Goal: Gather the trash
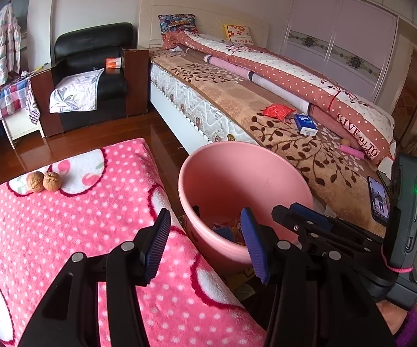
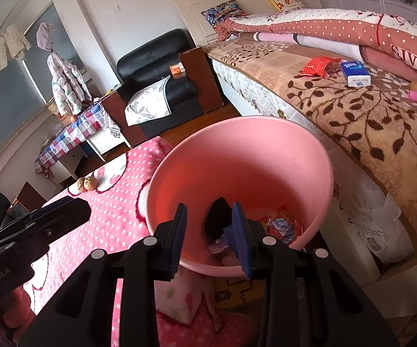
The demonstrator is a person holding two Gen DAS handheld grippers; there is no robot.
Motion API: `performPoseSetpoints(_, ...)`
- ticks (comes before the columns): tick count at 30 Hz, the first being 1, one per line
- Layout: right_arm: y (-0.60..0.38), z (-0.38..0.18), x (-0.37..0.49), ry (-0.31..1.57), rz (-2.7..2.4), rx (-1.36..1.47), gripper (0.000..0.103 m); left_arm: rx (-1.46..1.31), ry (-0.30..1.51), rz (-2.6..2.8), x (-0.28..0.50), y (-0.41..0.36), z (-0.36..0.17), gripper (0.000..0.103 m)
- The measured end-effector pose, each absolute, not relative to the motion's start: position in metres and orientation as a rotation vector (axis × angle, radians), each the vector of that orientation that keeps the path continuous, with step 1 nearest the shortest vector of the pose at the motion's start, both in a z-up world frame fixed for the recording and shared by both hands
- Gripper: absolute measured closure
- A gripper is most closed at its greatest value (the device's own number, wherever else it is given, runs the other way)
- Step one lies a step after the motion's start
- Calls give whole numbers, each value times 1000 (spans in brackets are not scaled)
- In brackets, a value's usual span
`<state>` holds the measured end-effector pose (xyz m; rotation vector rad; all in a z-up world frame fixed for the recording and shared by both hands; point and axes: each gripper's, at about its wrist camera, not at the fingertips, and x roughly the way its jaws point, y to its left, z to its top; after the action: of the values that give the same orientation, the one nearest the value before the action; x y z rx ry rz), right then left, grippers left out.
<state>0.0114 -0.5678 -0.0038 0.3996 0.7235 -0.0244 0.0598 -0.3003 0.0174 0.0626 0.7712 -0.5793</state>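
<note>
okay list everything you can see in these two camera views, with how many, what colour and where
bin: one, pink, on the floor between blanket and bed, scraps inside
walnuts: two, brown, touching, on the blanket's far end
blanket: one, pink with white dots, left of the bin
red packet: one, on the bed cover
tissue pack: one, blue and white, beside the red packet
pink tube: one, at the quilt's edge
armchair: one, black, by the bed head
orange box: one, on the armchair's arm
phone: one, screen lit, mounted on the right gripper
left gripper: black, blue pads, open
right gripper: same, open, over the bin
</note>
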Motion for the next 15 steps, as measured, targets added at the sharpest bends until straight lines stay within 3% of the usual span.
performPoseSetpoints(15,-550,6,2,702,-26,353,70,55,733,-541,51,-292,21,53)
